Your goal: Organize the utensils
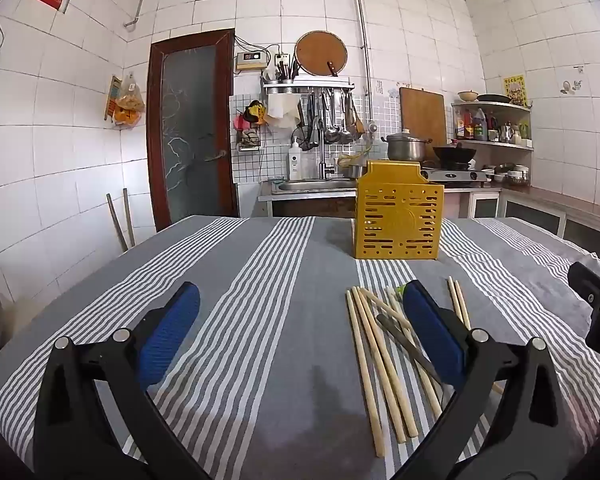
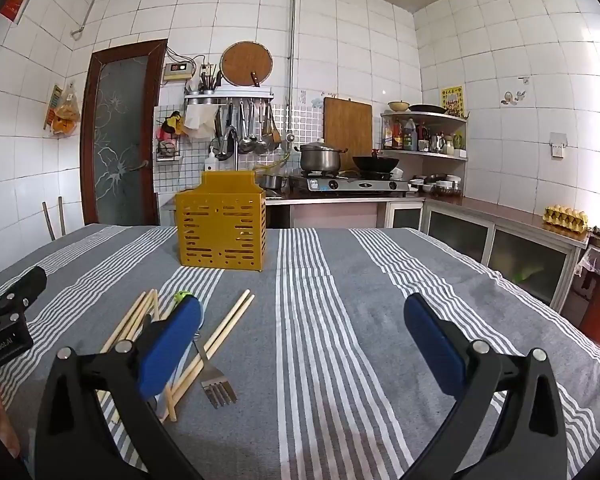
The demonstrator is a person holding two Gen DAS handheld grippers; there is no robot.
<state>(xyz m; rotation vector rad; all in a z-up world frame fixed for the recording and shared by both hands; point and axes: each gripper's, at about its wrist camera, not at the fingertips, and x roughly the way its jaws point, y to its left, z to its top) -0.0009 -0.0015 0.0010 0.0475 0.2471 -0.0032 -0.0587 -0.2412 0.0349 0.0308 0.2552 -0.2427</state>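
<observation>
Both grippers, left [image 1: 300,300] and right [image 2: 302,312], hang spread wide and empty. The chopsticks [image 1: 374,364] and fork [image 2: 216,380] lie jumbled in front of the yellow holder [image 1: 398,216] (apparently empty), so a grab might snag several crossed pieces.

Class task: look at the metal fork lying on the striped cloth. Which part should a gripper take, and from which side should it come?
Grip the fork by its slim handle, just above the tines, coming from above with the fingers closing across its width. It lies flat, tines toward the camera, and chopsticks lie against the handle, so a side approach would likely nudge them.
</observation>
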